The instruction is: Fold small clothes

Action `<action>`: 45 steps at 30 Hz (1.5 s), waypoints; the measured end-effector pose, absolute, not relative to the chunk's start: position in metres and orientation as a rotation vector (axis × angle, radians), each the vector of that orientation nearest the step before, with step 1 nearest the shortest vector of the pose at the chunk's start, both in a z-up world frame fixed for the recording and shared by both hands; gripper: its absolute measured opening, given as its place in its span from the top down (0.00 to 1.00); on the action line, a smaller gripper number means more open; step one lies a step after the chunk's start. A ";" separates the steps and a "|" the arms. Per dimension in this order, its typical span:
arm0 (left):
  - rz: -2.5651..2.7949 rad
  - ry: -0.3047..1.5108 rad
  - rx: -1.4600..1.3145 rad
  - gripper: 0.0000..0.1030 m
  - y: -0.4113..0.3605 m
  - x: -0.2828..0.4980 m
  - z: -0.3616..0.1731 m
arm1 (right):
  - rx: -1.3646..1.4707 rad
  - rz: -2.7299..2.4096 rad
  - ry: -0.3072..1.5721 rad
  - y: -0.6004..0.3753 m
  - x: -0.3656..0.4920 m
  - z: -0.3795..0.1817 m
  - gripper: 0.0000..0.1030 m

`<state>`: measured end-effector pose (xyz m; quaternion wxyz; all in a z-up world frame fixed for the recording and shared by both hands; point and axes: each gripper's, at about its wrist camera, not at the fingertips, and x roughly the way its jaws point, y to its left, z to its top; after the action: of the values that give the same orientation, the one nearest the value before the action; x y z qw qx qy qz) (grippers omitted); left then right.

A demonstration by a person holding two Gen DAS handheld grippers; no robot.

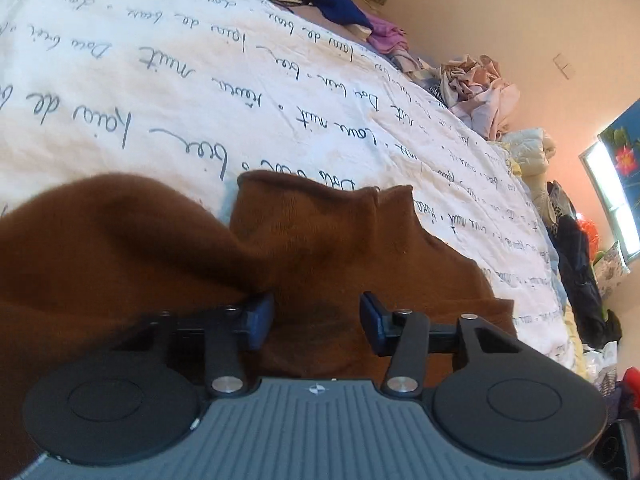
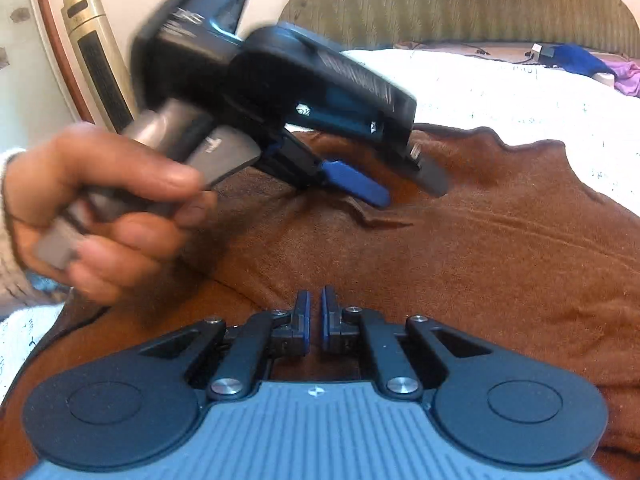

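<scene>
**Brown knit garment on lettered bedspread, two grippers above it**

Fingers, left gripper [image 1: 317, 322]: blue pads standing apart, roughly half spread, brown cloth visible in the gap between them; a raised fold of the cloth lies against the outer side of the left-hand pad [image 1: 260, 320]. Whether either pad presses the fabric cannot be told.

Fingers, right gripper [image 2: 316, 318]: blue pads drawn almost together, a thin slit between them, nothing seen held in it.

Item 1, brown garment [image 2: 460, 248]: soft knit, spread flat on the bed, directly under and ahead of both grippers. Left wrist view shows its far edge with an upright collar-like band [image 1: 320, 196] and a bunched hump at left. Right wrist view shows a flatter expanse with a crease running across.

Item 2, seen only in the right wrist view: the left gripper from outside, blurred, tilted down with one blue finger [image 2: 356, 184] low over the garment near the crease; a hand [image 2: 104, 200] wrapped round its grey handle.

Item 3, bedspread [image 1: 200, 80]: white with dark handwritten script, beneath the garment.

Item 4, seen only in the left wrist view: heaps of crumpled clothes [image 1: 480, 88] along the bed's far edge.

Item 5: blue cloth [image 1: 340, 8] near the headboard [image 2: 460, 4], both views.
</scene>
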<state>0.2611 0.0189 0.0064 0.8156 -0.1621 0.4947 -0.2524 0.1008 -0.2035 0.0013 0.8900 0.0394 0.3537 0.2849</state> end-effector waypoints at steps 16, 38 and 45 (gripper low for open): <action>-0.617 1.124 -0.312 0.17 0.019 0.244 0.013 | 0.085 0.597 0.750 -0.207 0.094 0.001 0.96; -0.652 0.928 -0.055 0.10 0.007 0.148 0.015 | 0.039 0.634 0.734 -0.236 0.173 0.043 0.92; -0.615 0.841 0.014 0.08 0.007 0.123 0.003 | -0.009 0.664 0.837 -0.205 0.191 0.009 0.98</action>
<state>0.1234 0.0073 0.0035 0.8674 0.0069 0.4017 -0.2937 0.1913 -0.2050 0.0089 0.8608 -0.0043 0.3988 0.3163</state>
